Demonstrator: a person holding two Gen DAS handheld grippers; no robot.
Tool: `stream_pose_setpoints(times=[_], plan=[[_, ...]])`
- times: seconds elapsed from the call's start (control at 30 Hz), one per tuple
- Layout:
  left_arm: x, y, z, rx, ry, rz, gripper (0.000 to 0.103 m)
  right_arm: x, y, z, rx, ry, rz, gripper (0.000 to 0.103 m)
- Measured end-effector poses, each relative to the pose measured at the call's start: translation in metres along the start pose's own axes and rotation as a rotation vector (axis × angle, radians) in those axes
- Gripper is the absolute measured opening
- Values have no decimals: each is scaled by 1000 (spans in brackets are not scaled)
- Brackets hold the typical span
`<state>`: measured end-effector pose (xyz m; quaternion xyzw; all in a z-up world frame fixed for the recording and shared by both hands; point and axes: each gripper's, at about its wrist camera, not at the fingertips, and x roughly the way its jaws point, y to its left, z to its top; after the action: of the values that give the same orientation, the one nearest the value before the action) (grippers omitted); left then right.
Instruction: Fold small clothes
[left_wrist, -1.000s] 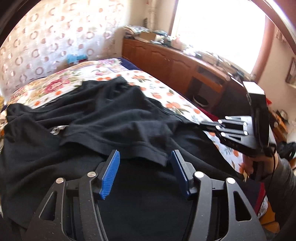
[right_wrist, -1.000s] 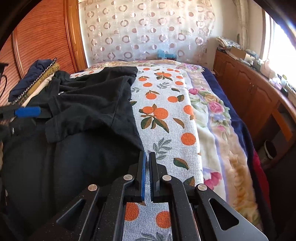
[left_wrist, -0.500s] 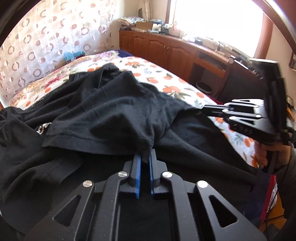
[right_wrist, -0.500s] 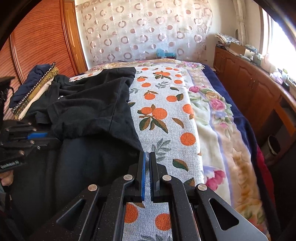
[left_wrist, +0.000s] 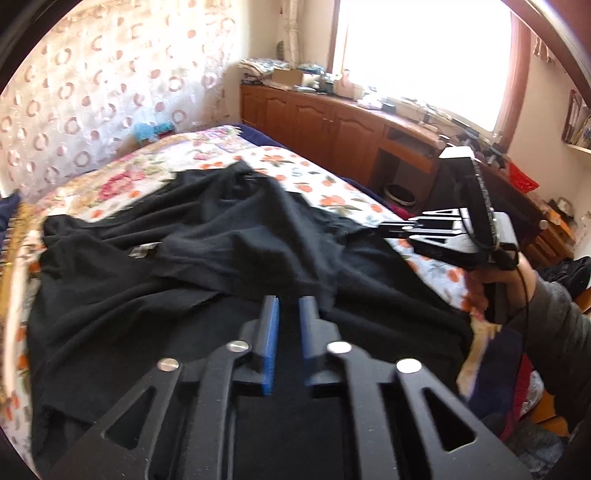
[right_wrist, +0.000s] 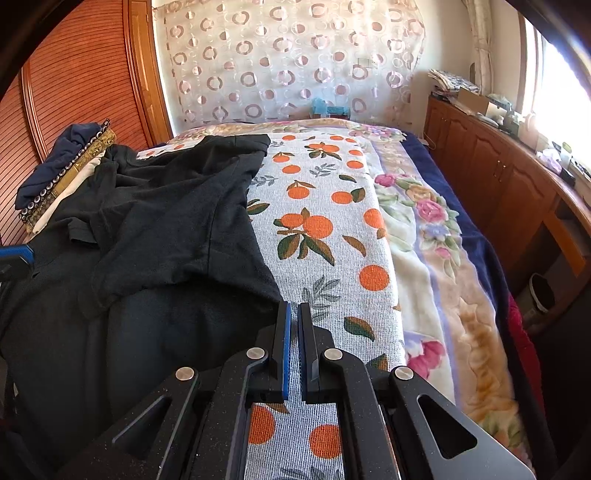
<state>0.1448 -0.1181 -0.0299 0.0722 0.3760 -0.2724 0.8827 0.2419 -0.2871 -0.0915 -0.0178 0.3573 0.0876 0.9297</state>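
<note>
The black shirt lies on the bed with one side flap turned in over its body, so I judge the fold begun but far from done — the cloth is rumpled, and the other side and the lengthwise folds remain. The left hand-held gripper has just been opening, its jaws a little apart with no cloth between them, while the right hand-held gripper is together at the shirt's edge — whether it pinches cloth I cannot tell.

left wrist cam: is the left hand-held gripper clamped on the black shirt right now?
No. The left hand-held gripper shows a clear gap between its blue pads above the black shirt.
</note>
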Motion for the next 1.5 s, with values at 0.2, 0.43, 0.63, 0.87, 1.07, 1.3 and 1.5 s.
stream_pose_setpoints(times=[0.2,0.43,0.63,0.87,1.07,1.3,1.5], plan=[[-22,50,-15,-70,-25,85,81,0,0,0,6,0,6,2],[-31,107,-18,-139,-23,149,81,2,0,8,-22,23,15,3],[-23,152,-11,-168,-5,225,81,-5,7,43,-58,-21,52,13],[-7,200,5,-225,10,267,81,29,12,90,-98,-2,80,47],[23,225,25,-221,40,273,79,82,7,130,-101,52,121,47],[55,244,33,-215,93,307,78,135,9,160,-106,113,187,48],[68,254,29,-217,128,328,78,163,8,180,-126,129,229,48]])
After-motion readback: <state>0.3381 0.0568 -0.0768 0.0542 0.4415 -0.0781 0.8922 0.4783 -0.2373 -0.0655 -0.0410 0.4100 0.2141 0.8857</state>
